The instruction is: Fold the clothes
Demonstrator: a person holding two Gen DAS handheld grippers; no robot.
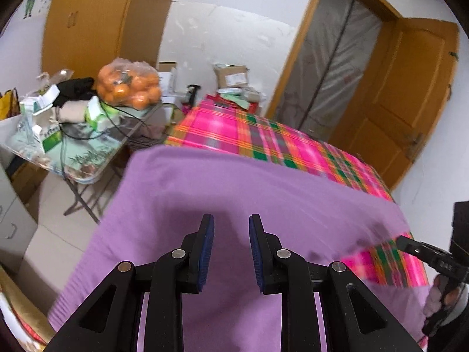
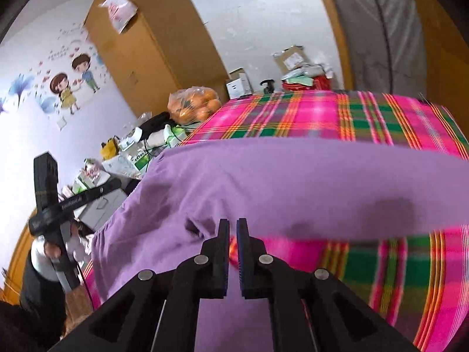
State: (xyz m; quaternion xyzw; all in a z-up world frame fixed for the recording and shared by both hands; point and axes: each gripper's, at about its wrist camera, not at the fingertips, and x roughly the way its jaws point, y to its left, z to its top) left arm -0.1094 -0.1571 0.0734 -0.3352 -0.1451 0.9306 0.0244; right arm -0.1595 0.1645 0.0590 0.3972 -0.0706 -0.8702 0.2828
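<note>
Purple garment (image 1: 234, 193) is seen spread over the plaid-covered counter (image 1: 263, 135), directly ahead of and beneath both sets of jaws, far edge doubled or lifted; which cannot be told through blur. Left gripper (image 1: 231, 252): jaws parted, nothing held. Right gripper (image 2: 233, 252): jaws nearly closed at the cloth's near edge; whether fabric is pinched cannot be told. Fold stage is judged partial at most, no compact stack seen. Clear bag (image 1: 129, 85) far left of the jaws holds oranges.

1. Bright, even indoor light; soft dark shadows on the purple garment (image 1: 249, 193).
2. Motion blur smears the plaid cloth (image 2: 395, 270).
3. Fisheye bending, black vignetted corners.
</note>
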